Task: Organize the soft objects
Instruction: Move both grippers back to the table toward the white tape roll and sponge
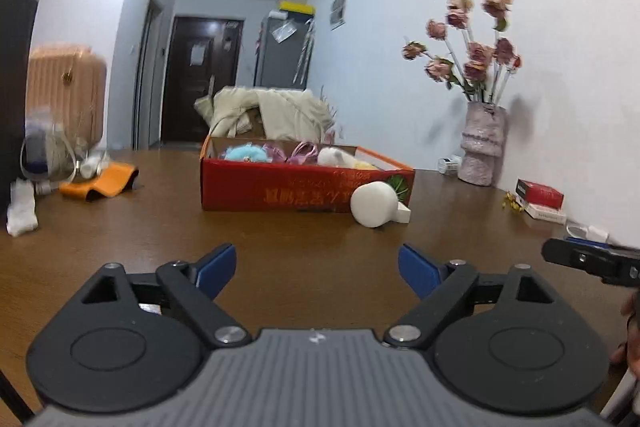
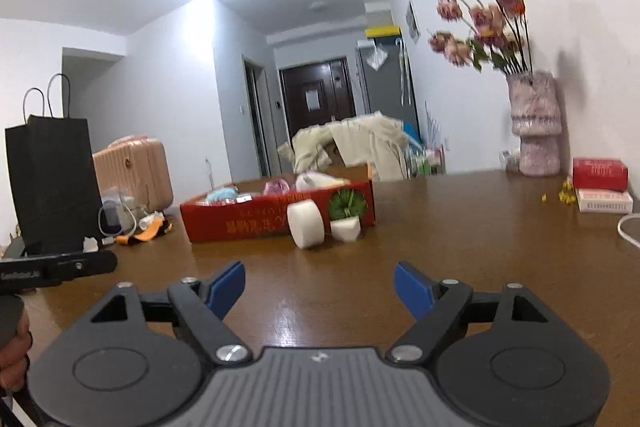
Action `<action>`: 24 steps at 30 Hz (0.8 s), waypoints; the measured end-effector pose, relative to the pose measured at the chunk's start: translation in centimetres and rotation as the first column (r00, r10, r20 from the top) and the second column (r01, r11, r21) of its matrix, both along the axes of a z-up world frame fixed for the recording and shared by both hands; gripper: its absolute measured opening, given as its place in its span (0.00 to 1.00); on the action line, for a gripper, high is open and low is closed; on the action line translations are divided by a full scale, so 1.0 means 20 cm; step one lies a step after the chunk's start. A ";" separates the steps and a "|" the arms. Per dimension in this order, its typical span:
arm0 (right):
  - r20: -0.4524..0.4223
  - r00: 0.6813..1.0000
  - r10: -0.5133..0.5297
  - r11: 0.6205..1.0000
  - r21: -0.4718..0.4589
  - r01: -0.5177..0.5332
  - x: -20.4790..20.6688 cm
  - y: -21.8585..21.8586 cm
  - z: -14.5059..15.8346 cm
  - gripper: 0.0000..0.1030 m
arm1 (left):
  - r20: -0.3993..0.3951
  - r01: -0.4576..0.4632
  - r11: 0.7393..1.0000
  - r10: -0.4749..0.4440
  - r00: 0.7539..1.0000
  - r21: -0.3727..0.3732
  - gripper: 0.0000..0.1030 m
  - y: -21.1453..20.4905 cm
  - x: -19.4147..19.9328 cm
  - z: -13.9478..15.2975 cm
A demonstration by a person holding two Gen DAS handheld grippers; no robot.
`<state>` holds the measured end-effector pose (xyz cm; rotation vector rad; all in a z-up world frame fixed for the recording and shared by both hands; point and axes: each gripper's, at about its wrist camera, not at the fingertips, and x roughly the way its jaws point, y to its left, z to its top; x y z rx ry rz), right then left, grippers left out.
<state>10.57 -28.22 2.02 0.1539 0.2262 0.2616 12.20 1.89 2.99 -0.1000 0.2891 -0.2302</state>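
While both tongs, left (image 1: 316, 269) and right (image 2: 319, 287), gape empty, my white plush (image 2: 306, 223) lies ahead against red box (image 1: 280, 187), nearer right.

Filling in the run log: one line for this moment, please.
left gripper: open, empty | right gripper: open, empty | white mushroom toy: on table against red box | soft toys: in box

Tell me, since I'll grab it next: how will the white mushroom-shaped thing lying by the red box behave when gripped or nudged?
The white mushroom-shaped thing lies on its side against the red box, so a nudge would probably roll its round cap across the table. It looks matte and soft, likely light and squashy, so open jaws should grip it without slipping.
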 end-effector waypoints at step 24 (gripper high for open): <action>-0.262 0.961 0.089 0.994 -0.044 -0.104 0.59 -0.11 0.16 0.81 | -0.237 0.210 0.974 -0.186 0.954 0.081 0.87 -0.21 0.61 0.15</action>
